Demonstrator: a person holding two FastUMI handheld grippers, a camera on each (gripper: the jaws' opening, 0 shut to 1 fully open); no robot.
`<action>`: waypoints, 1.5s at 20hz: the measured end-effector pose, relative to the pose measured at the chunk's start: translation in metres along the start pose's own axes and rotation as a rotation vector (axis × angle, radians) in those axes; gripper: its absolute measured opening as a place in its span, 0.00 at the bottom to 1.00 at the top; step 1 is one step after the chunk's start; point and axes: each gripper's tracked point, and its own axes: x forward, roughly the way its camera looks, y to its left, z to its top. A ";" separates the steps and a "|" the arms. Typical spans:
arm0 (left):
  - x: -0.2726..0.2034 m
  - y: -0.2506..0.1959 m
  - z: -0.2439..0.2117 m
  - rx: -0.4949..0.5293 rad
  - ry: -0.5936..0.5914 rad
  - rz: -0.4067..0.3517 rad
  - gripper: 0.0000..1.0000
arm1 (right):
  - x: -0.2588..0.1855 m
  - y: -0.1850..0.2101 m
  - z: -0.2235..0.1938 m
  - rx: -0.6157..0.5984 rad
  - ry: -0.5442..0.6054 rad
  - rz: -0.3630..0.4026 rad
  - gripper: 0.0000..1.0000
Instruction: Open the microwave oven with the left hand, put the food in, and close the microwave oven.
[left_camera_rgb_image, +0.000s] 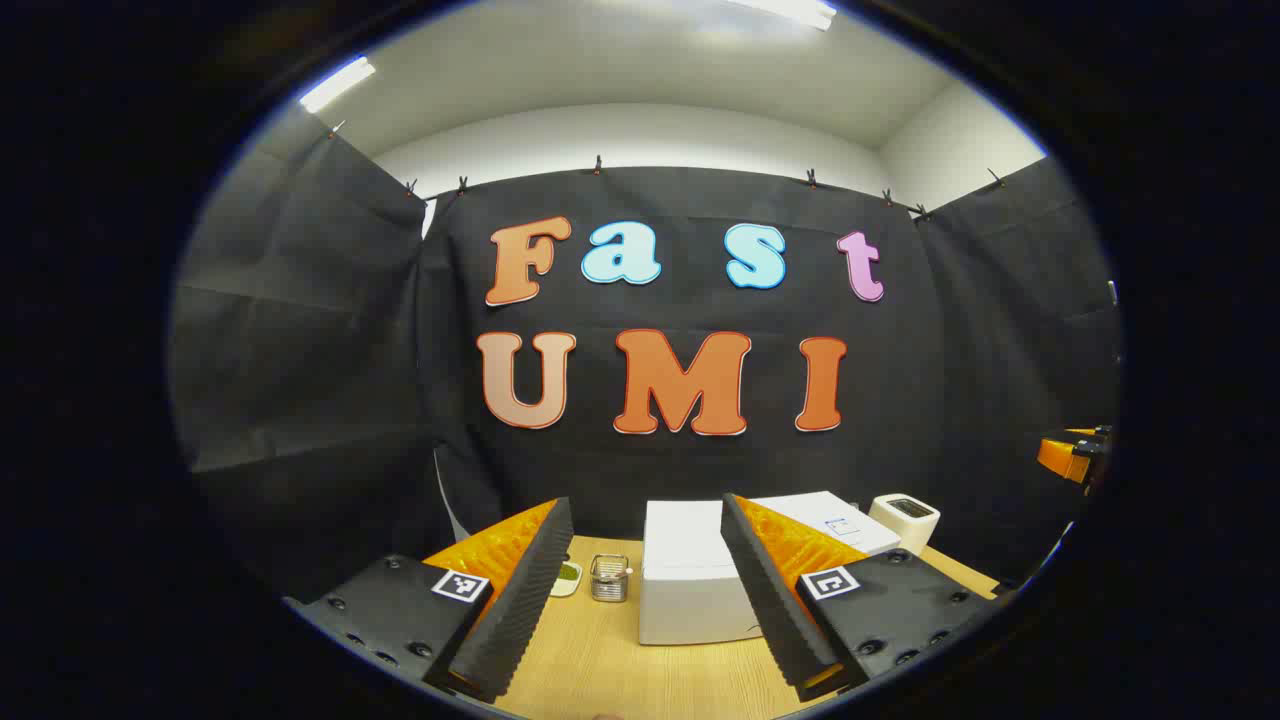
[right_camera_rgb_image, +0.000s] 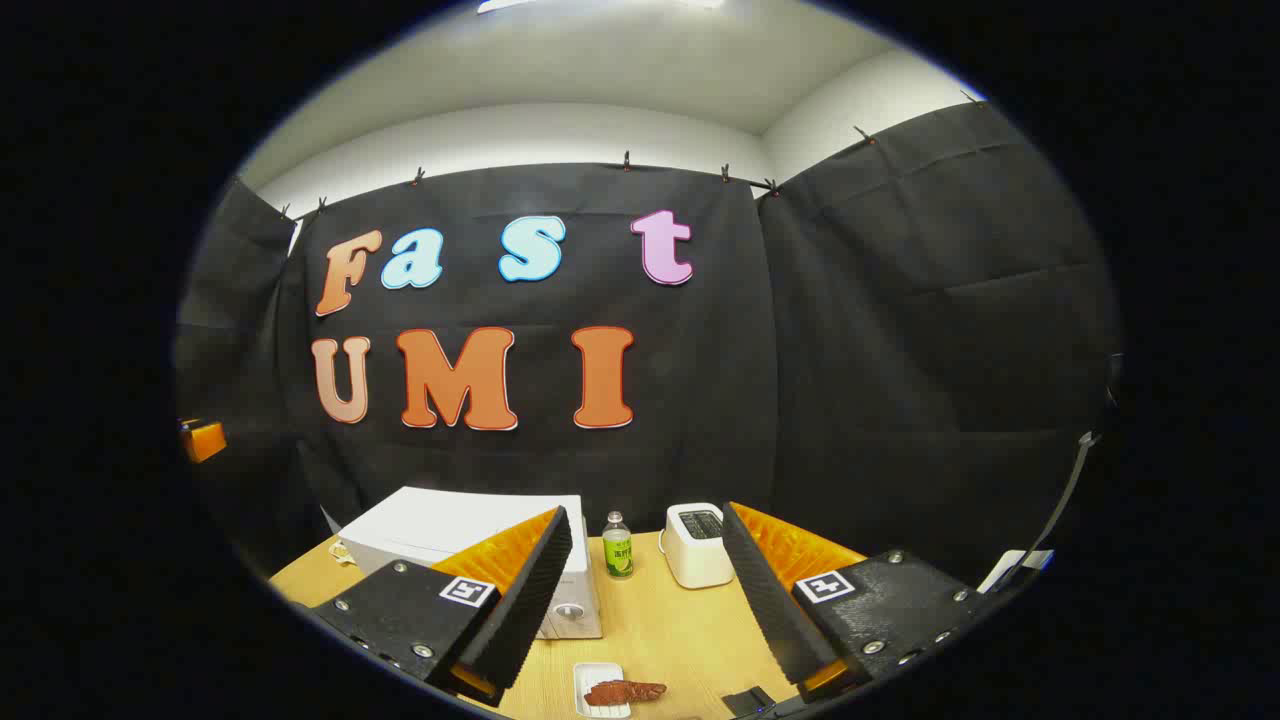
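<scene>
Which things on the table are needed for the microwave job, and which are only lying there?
Needed:
microwave oven, door shut
food on a small white plate
left gripper, open

Only lying there:
toaster
green bottle
small metal holder
small dish

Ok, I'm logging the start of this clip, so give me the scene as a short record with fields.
microwave: white, on the wooden table, door shut
food: reddish-brown piece lying on a small white tray, in front of the microwave
left gripper: open, holding nothing
right gripper: open, holding nothing
toaster: white, right of the microwave
bottle: between microwave and toaster
task: not yet begun
</scene>
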 end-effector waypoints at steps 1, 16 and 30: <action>0.001 0.005 -0.002 0.009 0.010 0.009 0.97 | 0.002 0.002 -0.002 0.010 0.002 -0.003 0.93; 0.004 0.006 -0.007 0.005 0.001 0.068 0.98 | 0.009 0.004 -0.004 -0.021 -0.005 0.023 0.94; 0.039 -0.127 -0.063 -0.067 0.027 -0.081 0.94 | 0.022 -0.026 -0.014 -0.015 0.022 0.006 0.94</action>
